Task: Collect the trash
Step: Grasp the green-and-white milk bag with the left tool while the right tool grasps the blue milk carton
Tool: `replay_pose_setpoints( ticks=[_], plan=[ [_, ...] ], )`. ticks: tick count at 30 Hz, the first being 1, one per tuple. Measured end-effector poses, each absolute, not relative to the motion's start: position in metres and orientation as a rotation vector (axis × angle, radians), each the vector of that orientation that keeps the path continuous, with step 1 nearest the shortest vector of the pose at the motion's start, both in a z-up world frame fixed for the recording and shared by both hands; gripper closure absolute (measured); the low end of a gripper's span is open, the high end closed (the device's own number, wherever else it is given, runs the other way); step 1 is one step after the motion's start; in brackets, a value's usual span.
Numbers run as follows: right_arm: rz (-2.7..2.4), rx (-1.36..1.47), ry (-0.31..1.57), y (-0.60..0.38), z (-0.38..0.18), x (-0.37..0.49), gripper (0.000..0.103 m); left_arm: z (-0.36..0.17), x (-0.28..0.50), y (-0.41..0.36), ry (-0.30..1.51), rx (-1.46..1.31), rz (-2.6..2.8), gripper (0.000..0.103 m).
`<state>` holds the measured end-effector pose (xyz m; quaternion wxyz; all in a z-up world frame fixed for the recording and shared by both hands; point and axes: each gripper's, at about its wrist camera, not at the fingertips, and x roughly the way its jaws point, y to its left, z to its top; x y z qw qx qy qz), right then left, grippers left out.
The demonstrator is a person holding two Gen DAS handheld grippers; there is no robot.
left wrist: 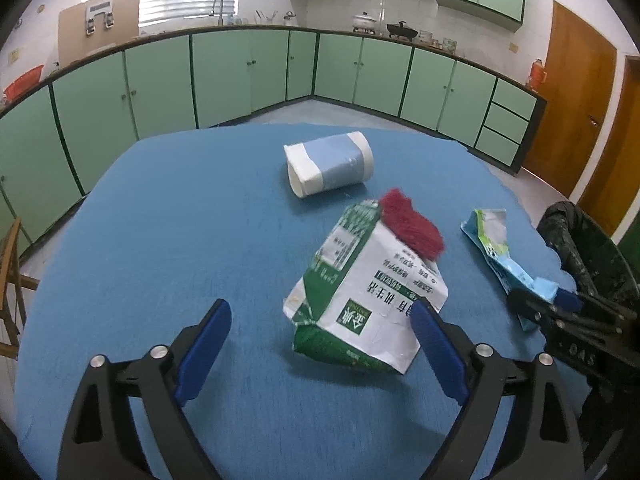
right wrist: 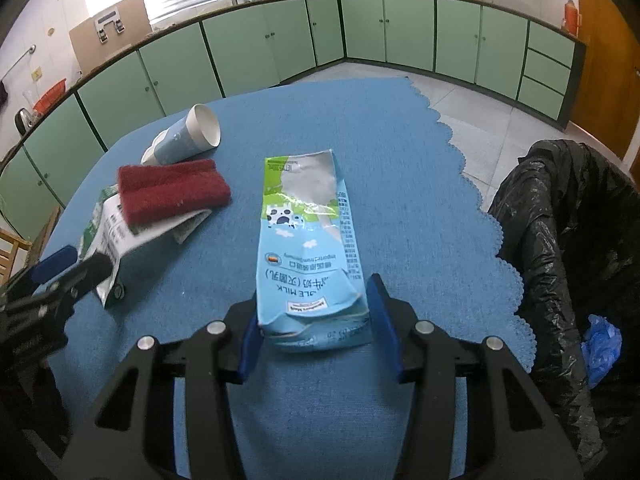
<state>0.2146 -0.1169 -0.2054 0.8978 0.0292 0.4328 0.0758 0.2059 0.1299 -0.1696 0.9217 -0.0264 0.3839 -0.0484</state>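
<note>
Where green cabinets (left wrist: pixel 248 76) line the kitchen walls, a blue-clothed table (left wrist: pixel 160 240) carries the trash. Only the right wrist view shows the black bin bag (right wrist: pixel 560 240) beside the table. The right gripper (right wrist: pixel 316 328) is clenched on a crumpled light-blue milk carton (right wrist: pixel 308 240); the left gripper (left wrist: pixel 324 352) gapes wide at a green-and-white carton (left wrist: pixel 360 300) topped by a red scrub pad (left wrist: pixel 412 228), near a tipped paper cup (left wrist: pixel 328 168).

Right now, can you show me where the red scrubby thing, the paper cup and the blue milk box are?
red scouring pad (right wrist: pixel 172 188), right wrist view, middle of its top face.
paper cup (left wrist: pixel 330 164), left wrist view, blue band on its side.
blue milk carton (right wrist: pixel 308 248), right wrist view, printed front face.
</note>
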Motion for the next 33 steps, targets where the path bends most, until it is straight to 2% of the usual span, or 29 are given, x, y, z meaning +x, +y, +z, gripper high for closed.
replay_pose_setpoints(
  ticks=[7,13,24,27,28,33],
  plan=[
    [0.16,0.066,0.896,-0.118,-0.206,0.214,0.056,-0.164,0.211,0.122,0.782,-0.058,-0.181,0.014],
    [0.16,0.065,0.896,-0.117,-0.206,0.214,0.056,-0.167,0.219,0.117,0.781,-0.027,-0.176,0.006],
    [0.159,0.062,0.897,-0.115,-0.207,0.215,0.055,-0.179,0.226,0.112,0.846,-0.038,-0.184,0.007],
    [0.16,0.055,0.899,-0.114,-0.207,0.215,0.053,-0.182,0.23,0.122,0.868,-0.104,-0.189,0.013],
    [0.162,0.05,0.9,-0.113,-0.207,0.215,0.052,-0.183,0.231,0.124,0.873,-0.123,-0.202,0.023],
    [0.164,0.036,0.901,-0.111,-0.208,0.215,0.05,-0.182,0.227,0.124,0.874,-0.148,-0.205,0.025]
  ],
)
